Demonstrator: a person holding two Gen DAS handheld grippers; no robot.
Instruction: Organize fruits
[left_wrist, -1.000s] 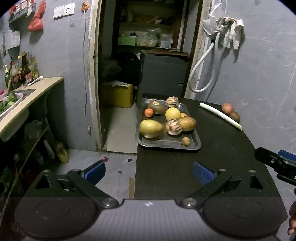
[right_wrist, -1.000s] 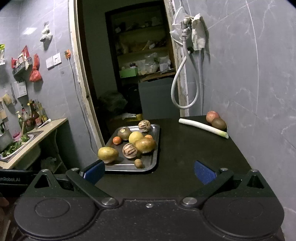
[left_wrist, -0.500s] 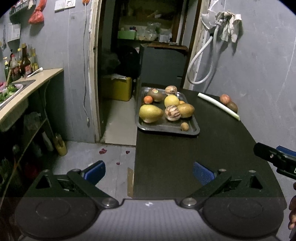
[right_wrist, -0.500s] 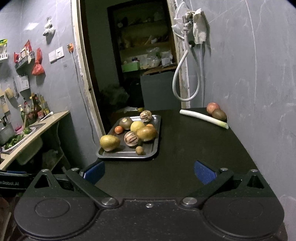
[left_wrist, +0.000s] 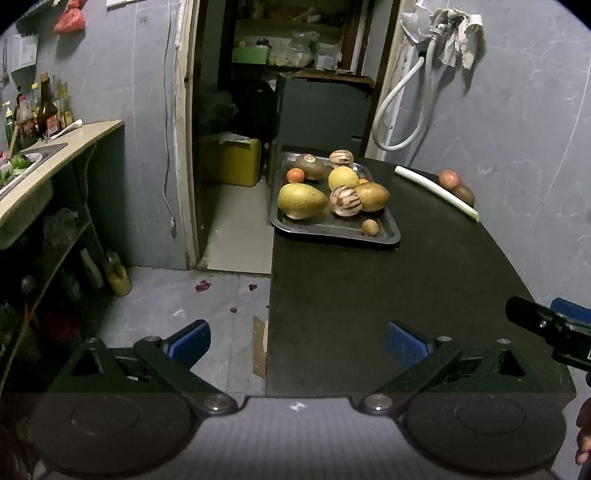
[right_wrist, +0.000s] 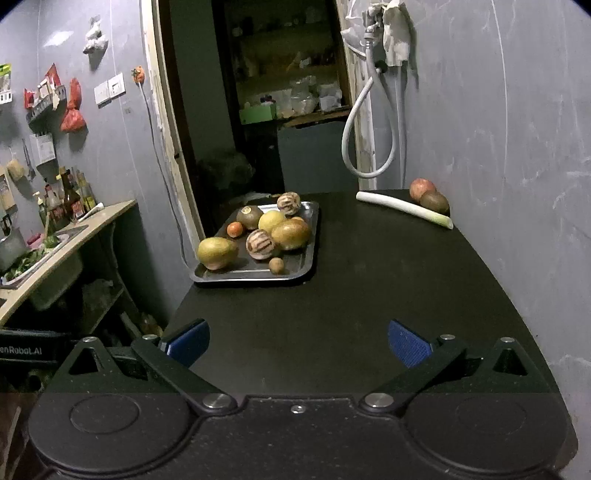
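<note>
A dark metal tray (left_wrist: 332, 232) (right_wrist: 255, 276) sits at the far left of the black table (left_wrist: 388, 295) (right_wrist: 351, 277) and holds several fruits: a yellow-green mango (left_wrist: 301, 201) (right_wrist: 217, 252), a striped melon (left_wrist: 346, 200) (right_wrist: 260, 243), a small orange (left_wrist: 295, 175), a kiwi (left_wrist: 309, 166). A red apple (left_wrist: 449, 179) (right_wrist: 422, 188) and a brown kiwi (left_wrist: 463, 193) (right_wrist: 434, 201) lie by the wall at the far right. My left gripper (left_wrist: 297, 341) and right gripper (right_wrist: 298, 341) are both open and empty, well short of the tray.
A white leek (left_wrist: 436, 192) (right_wrist: 404, 208) lies in front of the apple. The right gripper's finger (left_wrist: 546, 328) shows at the right edge. A counter (left_wrist: 55, 155) with bottles stands left, across a floor gap. A grey wall (right_wrist: 517, 147) borders the table's right side.
Both views have tilted and drawn back slightly, so the tray now sits higher and farther in the left wrist view. Both grippers stay open and nothing on the table has moved.
</note>
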